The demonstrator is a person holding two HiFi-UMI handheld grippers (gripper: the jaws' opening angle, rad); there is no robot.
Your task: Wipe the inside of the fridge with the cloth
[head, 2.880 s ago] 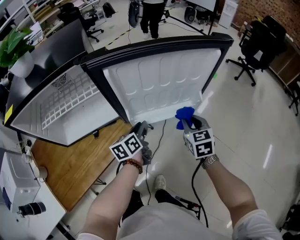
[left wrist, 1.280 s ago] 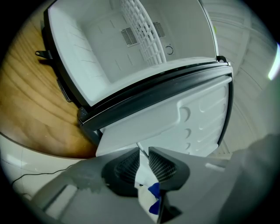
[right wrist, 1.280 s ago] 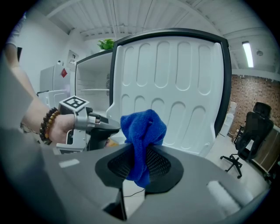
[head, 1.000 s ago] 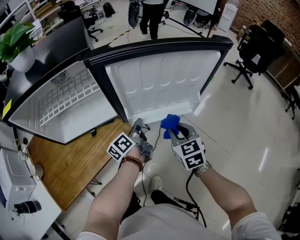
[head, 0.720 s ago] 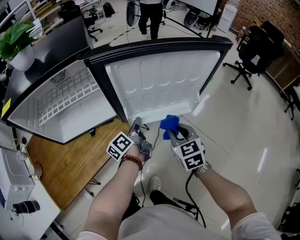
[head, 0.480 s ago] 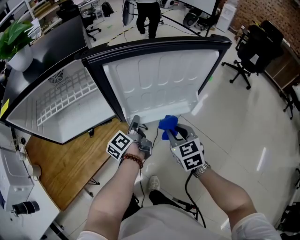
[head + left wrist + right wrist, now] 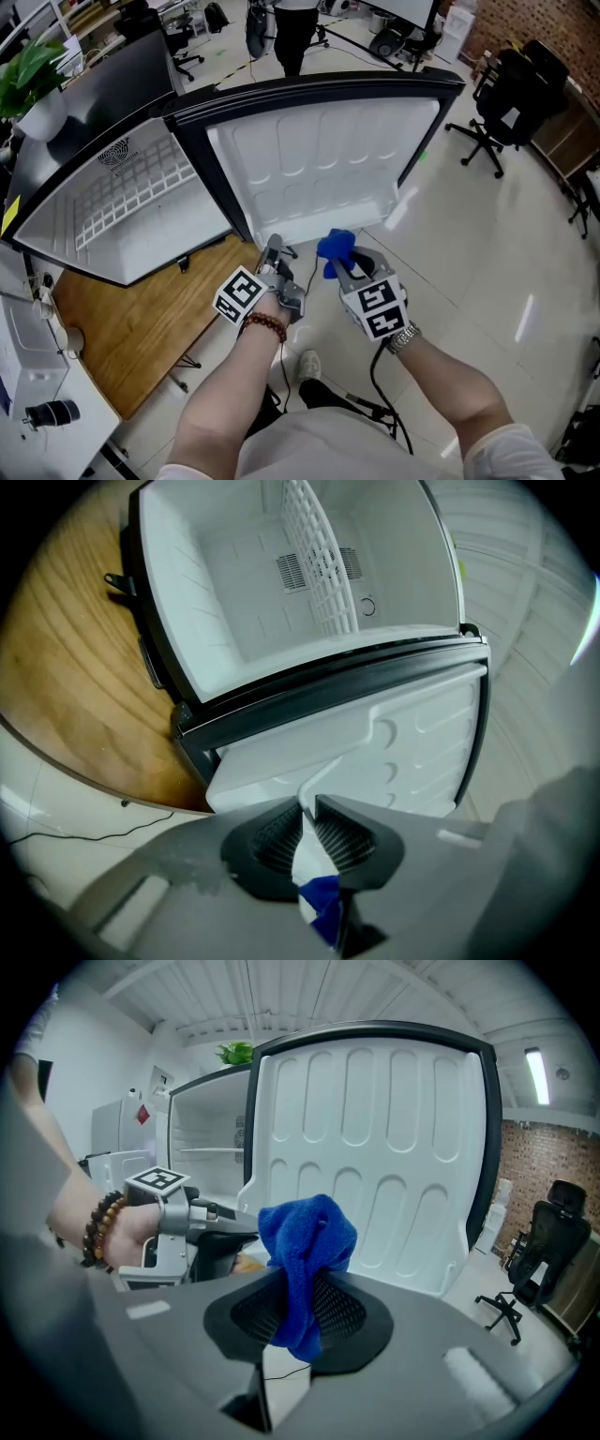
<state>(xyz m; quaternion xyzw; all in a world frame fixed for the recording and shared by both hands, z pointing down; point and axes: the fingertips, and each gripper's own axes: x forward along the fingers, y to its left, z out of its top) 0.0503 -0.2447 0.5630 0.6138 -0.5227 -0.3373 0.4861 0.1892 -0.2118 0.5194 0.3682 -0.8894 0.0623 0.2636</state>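
The small fridge (image 7: 141, 206) stands open on a wooden table, its white door (image 7: 319, 159) swung wide. My right gripper (image 7: 342, 267) is shut on a bunched blue cloth (image 7: 335, 246) and hangs just in front of the door's lower edge. The cloth (image 7: 305, 1241) sticks up between the pads of that gripper (image 7: 300, 1312). My left gripper (image 7: 272, 248) is at the door's lower corner by the hinge side. Its jaws have just been closing, and the gripper (image 7: 307, 822) now pinches a thin white lip of the door (image 7: 403, 742).
The fridge cavity (image 7: 244, 574) holds a white wire shelf (image 7: 314, 555). The wooden table (image 7: 141, 328) carries the fridge. A black cable (image 7: 323, 272) trails on the tiled floor. An office chair (image 7: 511, 84) stands at the right, a plant (image 7: 28, 84) at the left, a person (image 7: 295, 28) at the back.
Since the earliest frame both grippers have moved left and nearer the door's lower corner, the cloth with the right one. Over the last second they hardly move.
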